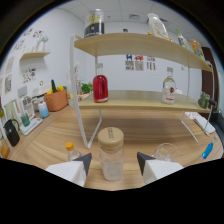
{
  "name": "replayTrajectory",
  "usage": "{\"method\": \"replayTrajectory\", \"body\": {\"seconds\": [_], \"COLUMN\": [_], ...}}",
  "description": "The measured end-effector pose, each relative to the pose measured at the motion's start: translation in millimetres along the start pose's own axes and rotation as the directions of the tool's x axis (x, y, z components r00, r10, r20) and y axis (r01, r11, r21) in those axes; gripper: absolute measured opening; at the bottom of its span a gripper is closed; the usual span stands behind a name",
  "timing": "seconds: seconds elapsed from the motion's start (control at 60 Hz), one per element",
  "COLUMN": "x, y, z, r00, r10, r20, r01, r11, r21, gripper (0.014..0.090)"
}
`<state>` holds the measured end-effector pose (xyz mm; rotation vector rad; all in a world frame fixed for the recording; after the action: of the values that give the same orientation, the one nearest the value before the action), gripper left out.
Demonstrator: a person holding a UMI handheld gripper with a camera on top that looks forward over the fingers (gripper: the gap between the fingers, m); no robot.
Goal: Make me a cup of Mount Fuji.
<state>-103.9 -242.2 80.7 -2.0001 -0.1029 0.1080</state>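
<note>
A clear bottle (111,159) with a tan round cap stands upright on the wooden table between my fingers, with a gap at each side. My gripper (114,163) is open, its dark fingertips (86,161) level with the bottle's body. A clear drinking glass (166,150) stands just ahead of the right finger. A small bottle with an orange cap (71,150) stands just ahead of the left finger. Beyond them, on the lower shelf, are a red bottle (100,88) and a clear bottle with a red label (170,90).
A white-framed two-level wooden shelf (135,104) spans the back, with more bottles (94,22) on its top board. Left of it are an orange planter (56,99) and a dark jug (11,132). A blue item (207,150) and a white power strip (200,122) lie at the right.
</note>
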Motion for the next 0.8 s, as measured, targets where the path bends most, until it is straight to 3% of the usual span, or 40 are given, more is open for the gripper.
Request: {"method": "replayTrajectory", "body": {"seconds": [0.117, 0.267, 0.45, 0.533, 0.683, 0.8], "x": [6.4, 35.3, 82.8, 93.6, 93.1, 101.7], "y": [-26.0, -44.8, -46.7, -86.5, -184.6, -254.0], "z": [-34.6, -76.3, -102.9, -117.3, -135.1, -136.1], "r00": [1.0, 1.0, 0.997, 0.994, 0.994, 0.992], "r10": [0.013, 0.001, -0.026, -0.013, 0.067, 0.062], "r20": [0.013, -0.019, -0.079, -0.108, -0.085, -0.11], "r01": [-0.013, 0.0, 0.026, 0.017, -0.056, -0.043], "r11": [0.999, 0.998, 1.0, 0.999, 0.991, 0.984], "r21": [0.032, 0.059, 0.0, 0.036, 0.124, 0.174], "gripper": [0.0858, 0.0858, 0.0857, 0.0849, 0.086, 0.0858]}}
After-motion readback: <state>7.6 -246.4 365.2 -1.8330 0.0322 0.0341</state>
